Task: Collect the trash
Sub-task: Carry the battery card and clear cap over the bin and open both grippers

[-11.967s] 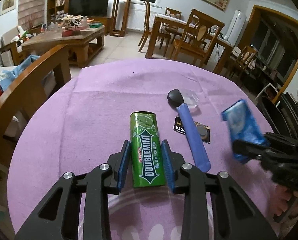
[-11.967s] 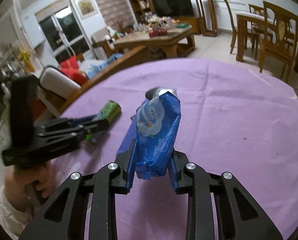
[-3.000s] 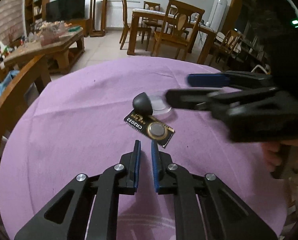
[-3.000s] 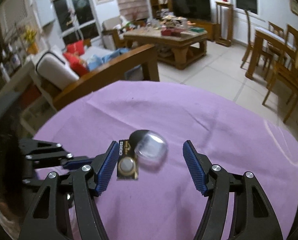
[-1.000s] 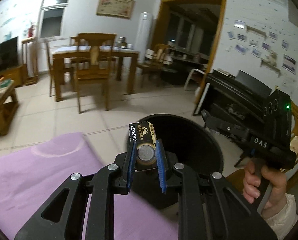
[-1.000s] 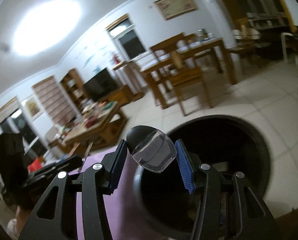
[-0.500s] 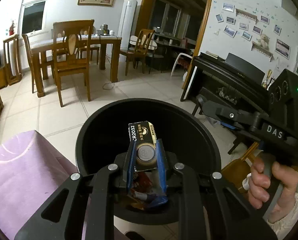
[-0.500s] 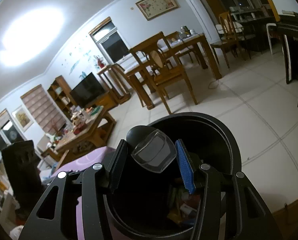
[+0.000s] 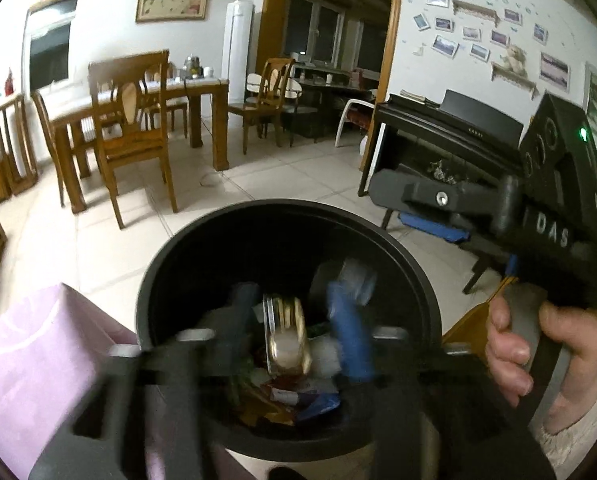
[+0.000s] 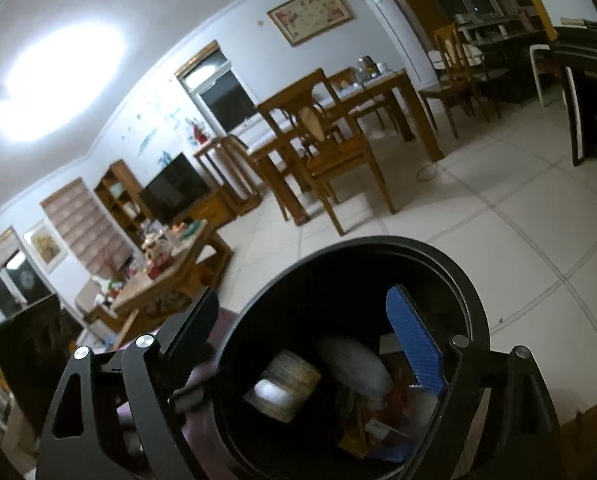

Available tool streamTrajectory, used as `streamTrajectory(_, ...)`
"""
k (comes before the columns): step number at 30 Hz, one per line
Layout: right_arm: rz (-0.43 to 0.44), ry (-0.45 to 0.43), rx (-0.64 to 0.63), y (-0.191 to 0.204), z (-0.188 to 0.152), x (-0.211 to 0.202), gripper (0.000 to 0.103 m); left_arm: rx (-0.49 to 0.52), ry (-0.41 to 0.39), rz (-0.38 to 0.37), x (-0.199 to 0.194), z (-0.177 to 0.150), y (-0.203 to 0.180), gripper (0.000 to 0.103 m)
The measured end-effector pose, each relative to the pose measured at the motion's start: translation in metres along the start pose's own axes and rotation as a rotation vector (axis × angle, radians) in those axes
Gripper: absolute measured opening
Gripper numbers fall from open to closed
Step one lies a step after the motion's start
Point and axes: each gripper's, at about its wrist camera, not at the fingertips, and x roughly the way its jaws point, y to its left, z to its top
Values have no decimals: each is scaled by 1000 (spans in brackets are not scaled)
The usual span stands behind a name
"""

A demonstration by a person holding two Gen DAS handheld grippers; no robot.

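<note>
A battery card (image 9: 286, 330), blurred, is falling free between the spread blue pads of the left hand-held gripper (image 9: 288, 322) into the black bin (image 9: 170, 264). A second ago it was pinched there; the jaws have just been opening, so it is let go. The right hand-held gripper (image 10: 306, 336) has likewise just been opening over the bin and now stands wide, holding nothing; its clear-and-black lid (image 10: 354, 364) drops beside the card. Both pieces look to be landing among wrappers in the bin, so this load seems done.

Motion blur smears the left gripper. The purple table (image 9: 38, 360) shows only at its edge, so any remaining trash cannot be seen.
</note>
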Motion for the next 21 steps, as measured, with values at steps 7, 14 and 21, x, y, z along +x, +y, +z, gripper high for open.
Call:
streamTrajectory(7,1,0,12,3,-9,-3,92,95,-78,33,-20,-1,-16,98)
streamTrajectory(14,2,0,13,4,-11,-4,92,135,-105,31,-39,-7,-24,98)
streamTrajectory(21,20,11,-1,29,-25,-10,93,94,-130,31,-73,-15,-12,98)
